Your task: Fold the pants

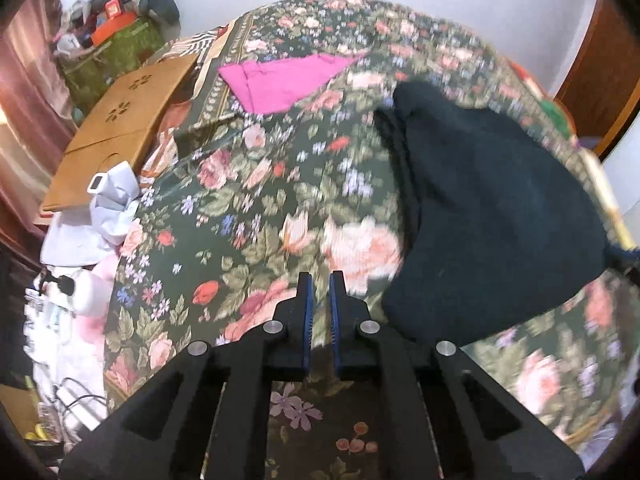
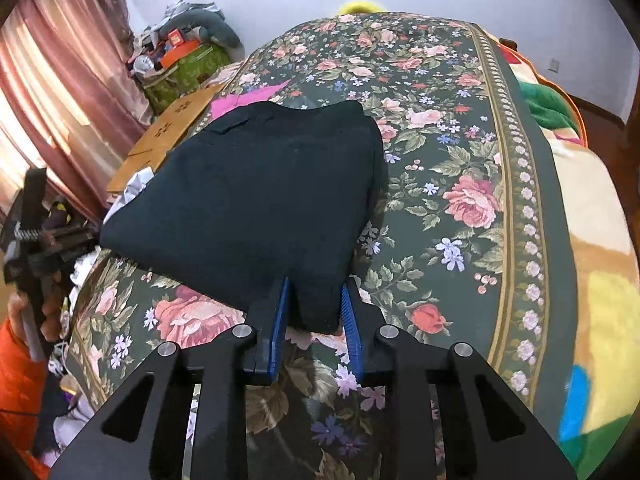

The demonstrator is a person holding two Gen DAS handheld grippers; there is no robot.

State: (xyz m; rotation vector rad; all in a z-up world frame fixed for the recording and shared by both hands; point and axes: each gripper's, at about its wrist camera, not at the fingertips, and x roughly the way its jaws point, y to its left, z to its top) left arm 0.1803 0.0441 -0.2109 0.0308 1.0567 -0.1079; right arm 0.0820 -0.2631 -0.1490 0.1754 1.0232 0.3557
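Note:
The black pants (image 2: 260,196) lie folded in a thick rectangle on the floral bedspread (image 2: 460,152). My right gripper (image 2: 314,292) is open, and its blue-padded jaws straddle the near corner of the pants. In the left wrist view the pants (image 1: 492,208) lie to the right. My left gripper (image 1: 320,280) hovers over the bare bedspread (image 1: 240,200) to the left of the pants, with its jaws a narrow gap apart and nothing between them. The left gripper (image 2: 36,232) also shows at the left edge of the right wrist view, in a hand.
A pink cloth (image 1: 280,80) lies flat at the far side of the bed. A wooden board (image 1: 120,128), crumpled white paper (image 1: 112,200) and clutter sit off the left edge. A colourful blanket (image 2: 592,240) runs along the right side.

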